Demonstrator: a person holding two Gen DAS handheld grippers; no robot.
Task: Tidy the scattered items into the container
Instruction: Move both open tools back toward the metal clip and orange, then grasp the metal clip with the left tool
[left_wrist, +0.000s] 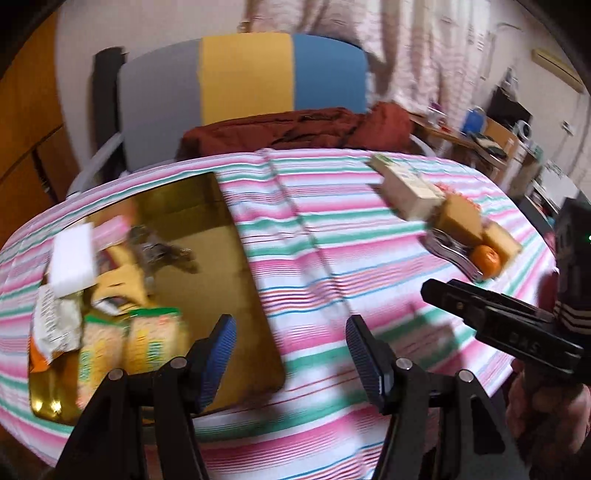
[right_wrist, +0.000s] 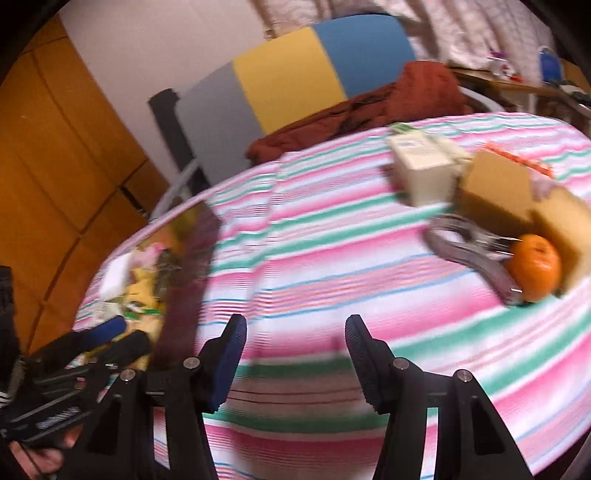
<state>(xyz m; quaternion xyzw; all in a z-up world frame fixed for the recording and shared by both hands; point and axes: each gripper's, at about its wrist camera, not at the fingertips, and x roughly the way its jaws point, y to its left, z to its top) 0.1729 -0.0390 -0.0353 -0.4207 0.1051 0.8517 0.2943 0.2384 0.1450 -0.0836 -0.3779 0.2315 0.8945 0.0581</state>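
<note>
A gold-coloured tray (left_wrist: 236, 258) lies at the left of the striped table. It holds a white block (left_wrist: 72, 258), snack packets (left_wrist: 147, 339) and a metal tool (left_wrist: 162, 251). My left gripper (left_wrist: 290, 332) hangs open above the tray's right edge, with nothing between its fingers. At the right lie a cream carton (right_wrist: 424, 170), two brown blocks (right_wrist: 498, 188), metal tongs (right_wrist: 469, 243) and an orange (right_wrist: 535, 267). My right gripper (right_wrist: 295, 332) stands open and empty over the bare cloth, short of those items. The picture is motion-blurred.
A chair (left_wrist: 243, 81) with a grey, yellow and blue back stands behind the table, with a dark red garment (left_wrist: 303, 129) draped on its seat. A cluttered desk (left_wrist: 480, 140) is at the far right. Striped cloth (left_wrist: 314, 221) lies between the tray and the items.
</note>
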